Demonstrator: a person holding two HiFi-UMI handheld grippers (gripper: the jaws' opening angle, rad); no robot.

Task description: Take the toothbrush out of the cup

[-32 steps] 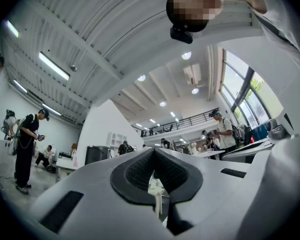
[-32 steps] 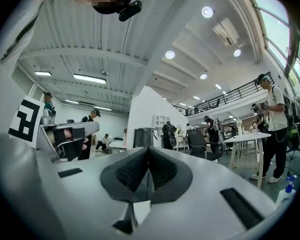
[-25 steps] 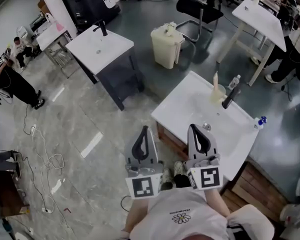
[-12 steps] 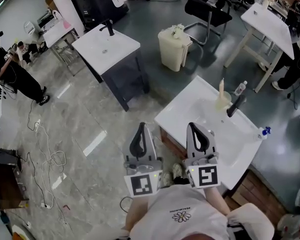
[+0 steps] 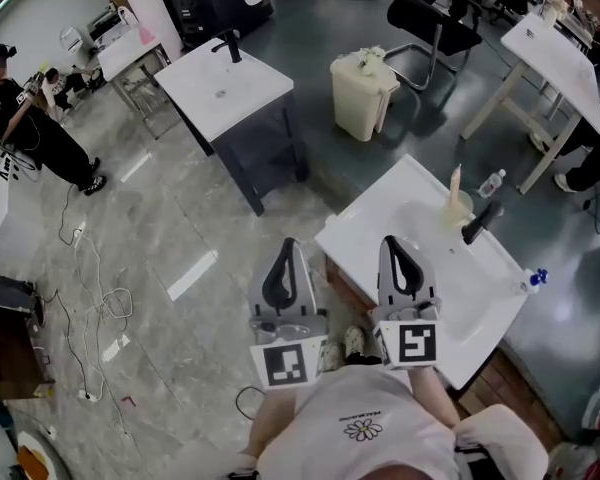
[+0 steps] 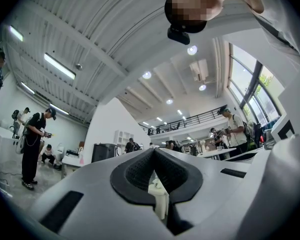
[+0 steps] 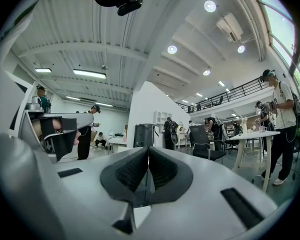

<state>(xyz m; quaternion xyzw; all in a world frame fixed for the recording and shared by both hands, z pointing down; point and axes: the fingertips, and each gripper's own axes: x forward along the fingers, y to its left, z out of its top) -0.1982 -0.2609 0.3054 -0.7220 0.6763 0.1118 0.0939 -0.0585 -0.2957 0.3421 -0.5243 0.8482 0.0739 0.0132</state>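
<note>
Toothbrush (image 5: 455, 181): upright in the cup (image 5: 459, 206), pale handle sticking up.
Cup: at the far side of the white sink surface (image 5: 375, 230), just beside the black tap (image 5: 479, 222).
Bottle (image 5: 492, 182): near the cup, behind the tap.
Right claw (image 5: 393, 253): jaws together, empty, over the surface's near edge, well apart from the cup.
Left claw (image 5: 289, 253): jaws together, empty, over the floor.
Writing: shirt (image 5: 363, 430) print under a flower emblem, too small to read.

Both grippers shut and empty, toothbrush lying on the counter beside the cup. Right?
Not quite: the head view shows the toothbrush standing in the cup, not lying beside it. The left gripper and right gripper are shut and empty.
</note>
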